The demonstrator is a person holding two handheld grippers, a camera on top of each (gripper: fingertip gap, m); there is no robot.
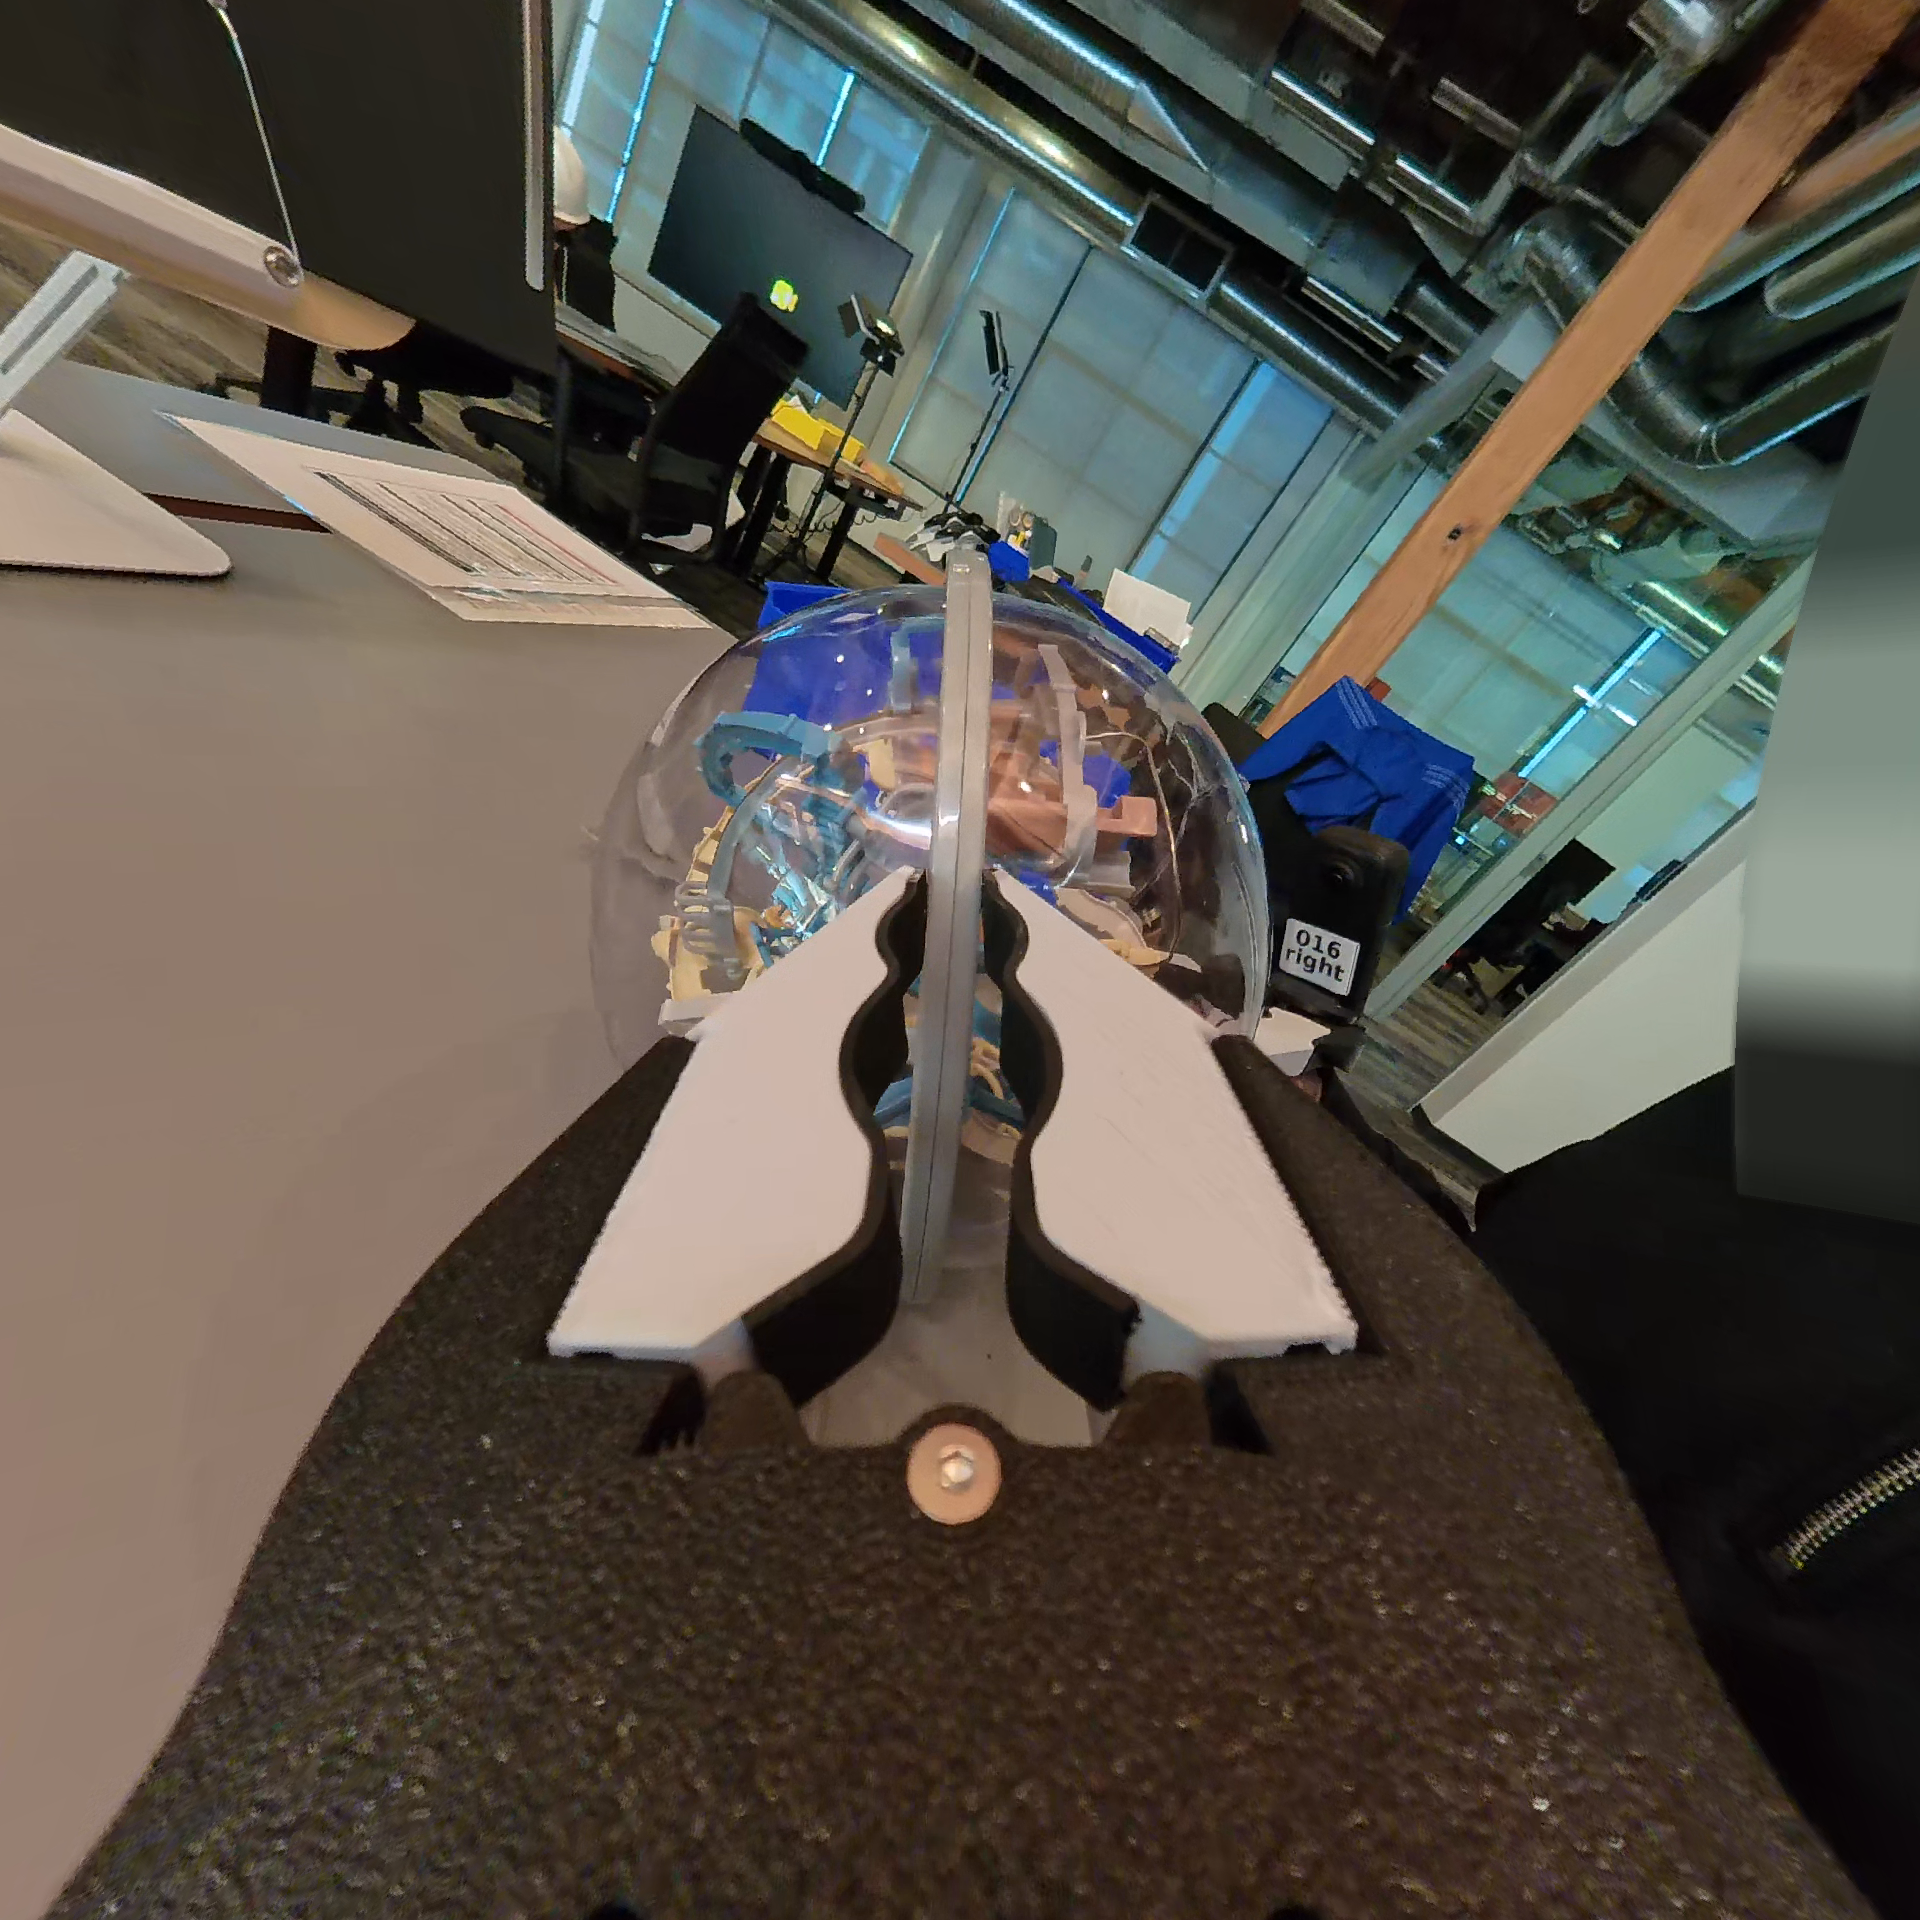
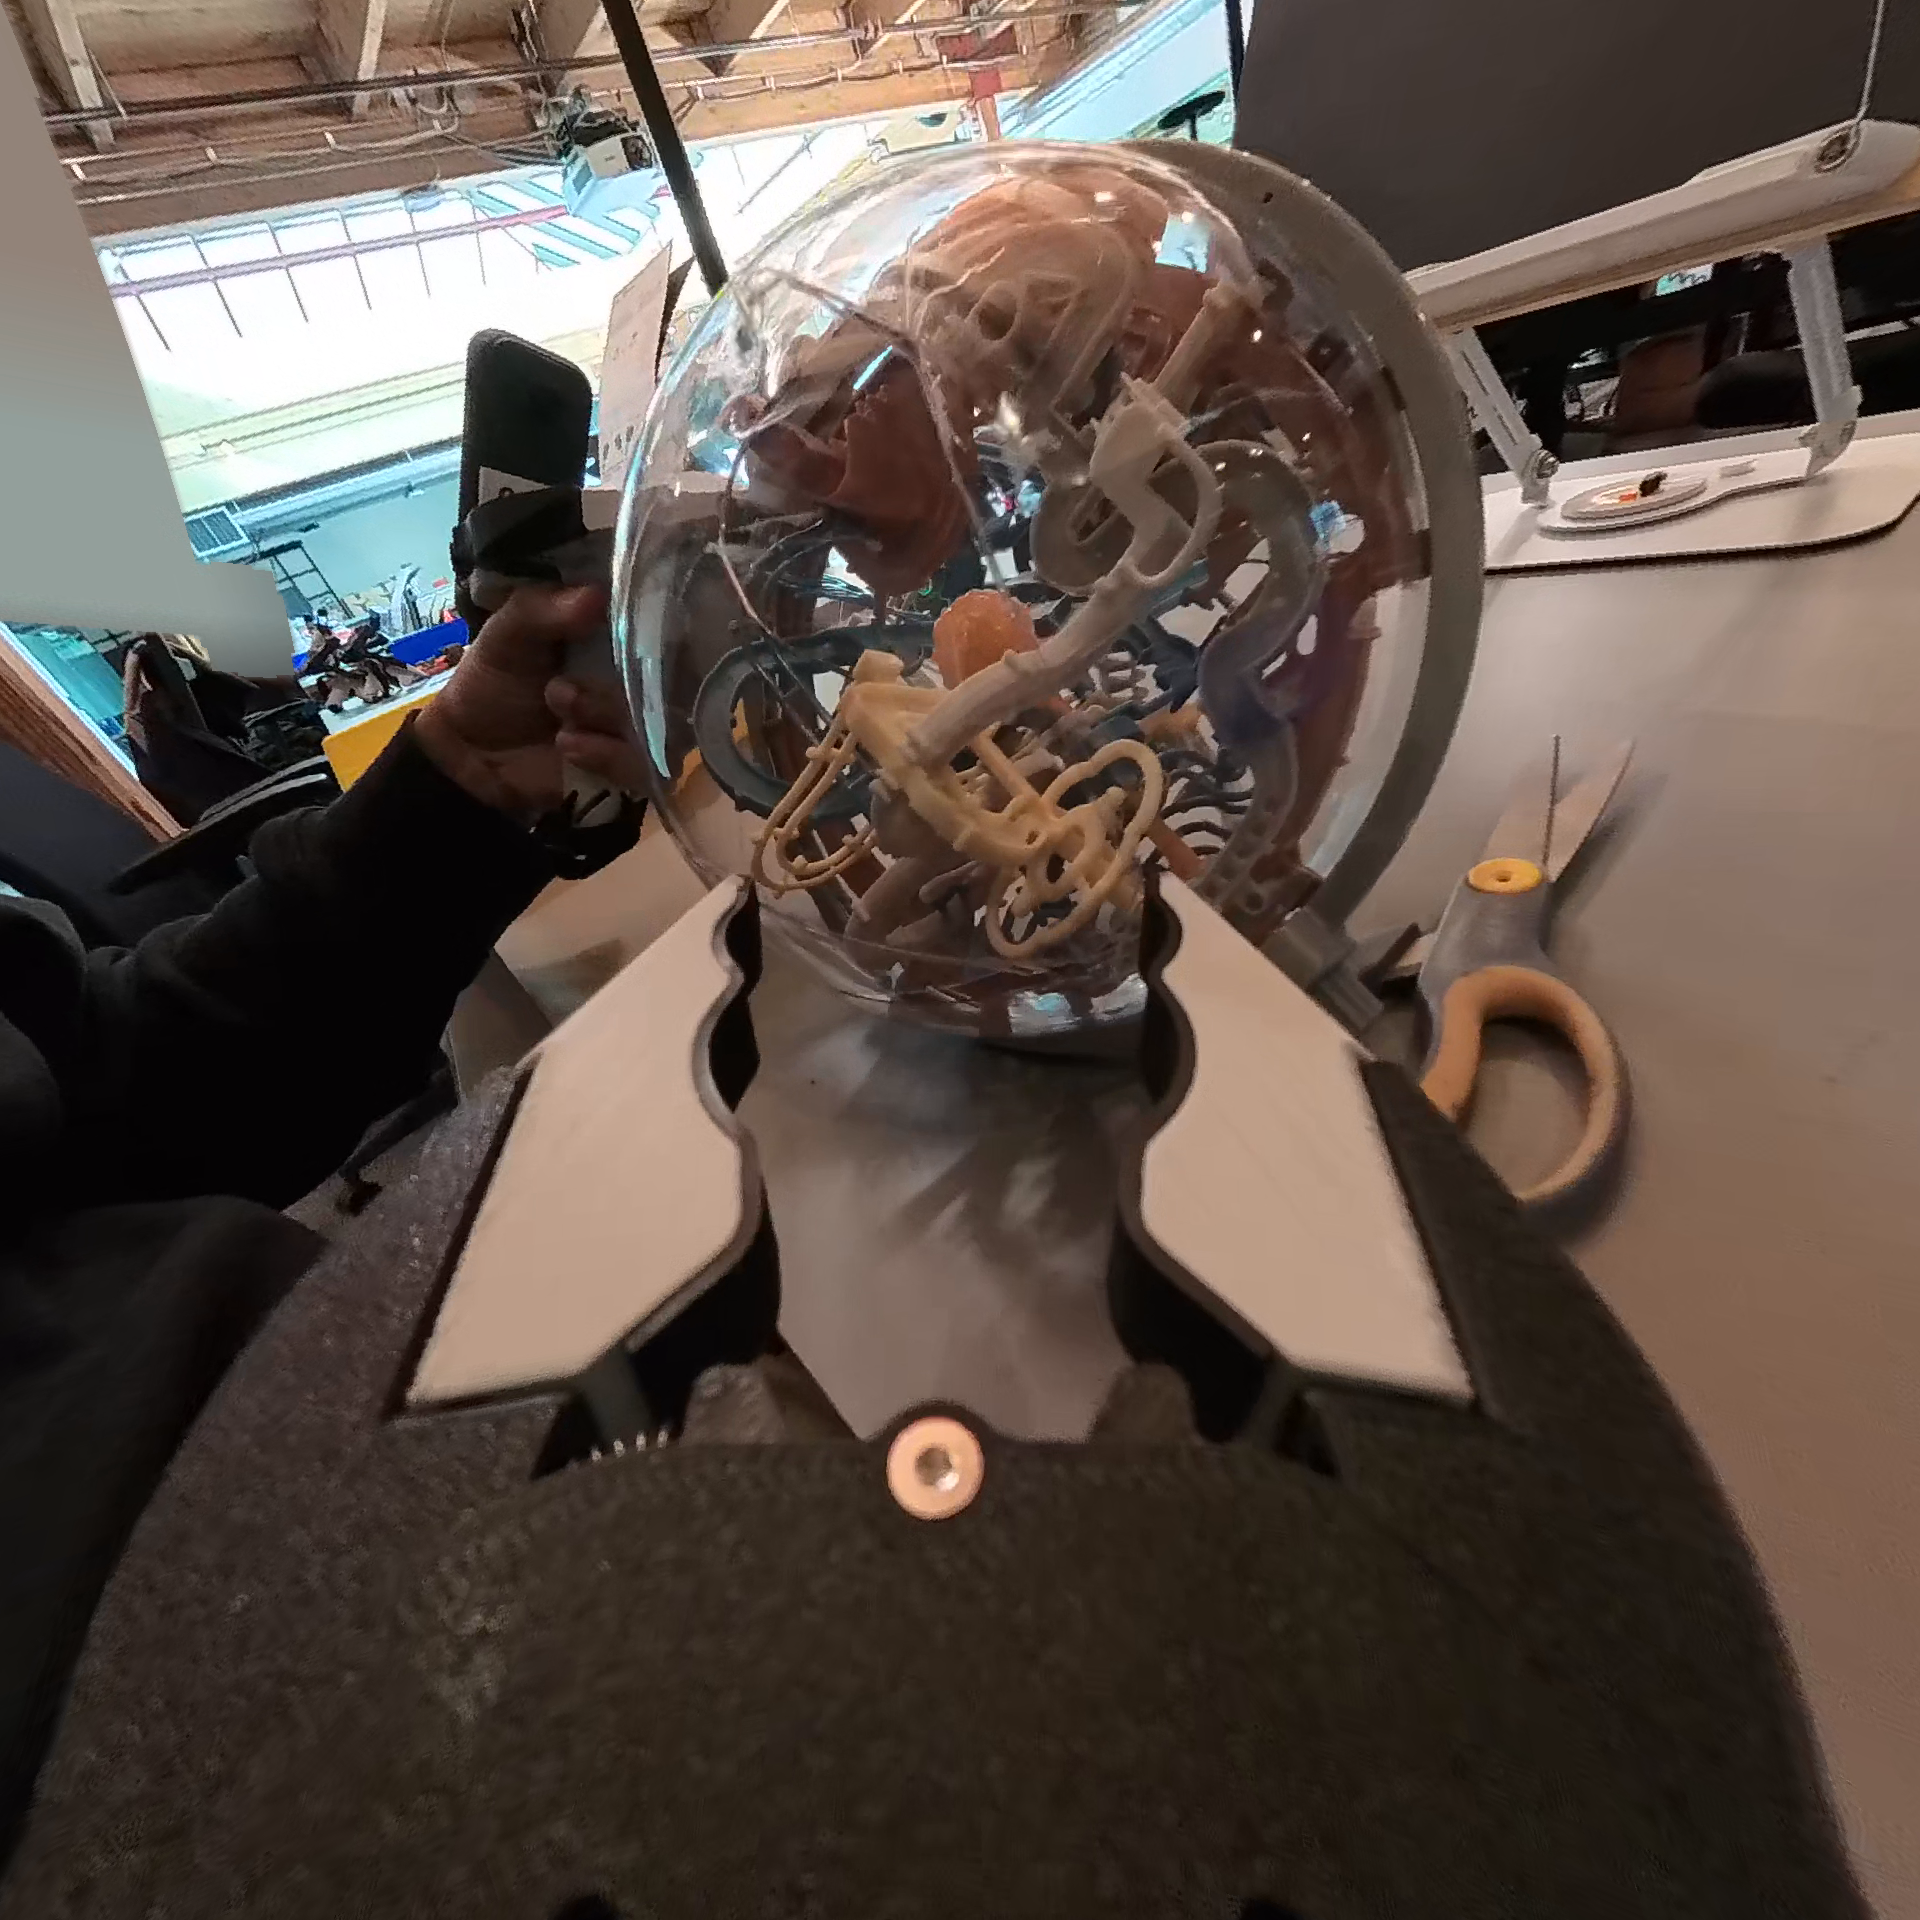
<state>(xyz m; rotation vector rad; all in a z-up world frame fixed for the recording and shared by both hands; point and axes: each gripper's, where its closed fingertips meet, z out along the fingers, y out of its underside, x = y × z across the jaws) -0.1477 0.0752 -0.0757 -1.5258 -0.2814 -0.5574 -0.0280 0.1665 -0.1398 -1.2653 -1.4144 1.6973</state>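
A clear plastic ball (image 1: pixel 810 790) holds a tangled maze of blue, cream and brown tracks, and a grey ring (image 1: pixel 961 727) runs around it. My left gripper (image 1: pixel 958 883) is shut on the ring, which stands edge-on between its white fingers (image 1: pixel 769 1122). In the right wrist view the ball (image 2: pixel 997 582) fills the middle, with the ring (image 2: pixel 1439 499) along its right side. My right gripper (image 2: pixel 948 891) is open, its fingertips at the ball's lower front. A hand (image 2: pixel 499 707) holds the left gripper behind the ball's left side.
Scissors (image 2: pixel 1507 1008) with cream and grey handles lie on the grey table (image 2: pixel 1714 790) just right of the ball. A white monitor stand (image 2: pixel 1662 187) is at the back right. A printed sheet (image 1: pixel 447 520) lies beyond the ball in the left wrist view. There is about 15 cm between the tips of the two grippers.
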